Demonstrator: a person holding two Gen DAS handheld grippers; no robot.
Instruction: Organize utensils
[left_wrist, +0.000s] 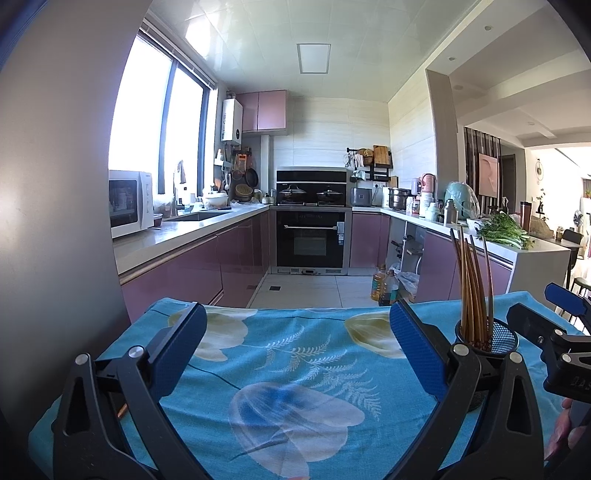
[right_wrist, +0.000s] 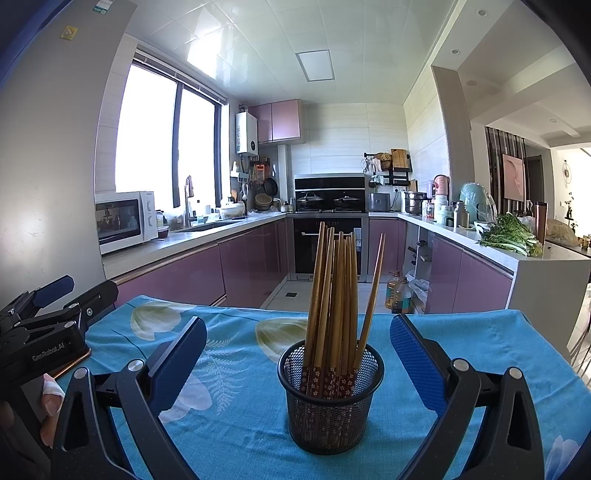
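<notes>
A black mesh cup (right_wrist: 330, 402) stands on the blue floral tablecloth (right_wrist: 236, 424) and holds several wooden chopsticks (right_wrist: 334, 291) upright. My right gripper (right_wrist: 299, 332) is open and empty, with the cup between and just ahead of its blue pads (right_wrist: 417, 362). In the left wrist view the cup (left_wrist: 498, 338) and chopsticks (left_wrist: 472, 284) stand to the right of my left gripper (left_wrist: 297, 325), which is open and empty over the cloth (left_wrist: 288, 376). The right gripper's body shows at that view's right edge (left_wrist: 561, 332).
The table's far edge (right_wrist: 332, 314) drops to the kitchen floor. Beyond are pink cabinets, an oven (right_wrist: 328, 240), oil bottles (right_wrist: 397, 293) on the floor and a counter with greens (right_wrist: 513, 236). A grey fridge wall (left_wrist: 55, 184) stands close on the left.
</notes>
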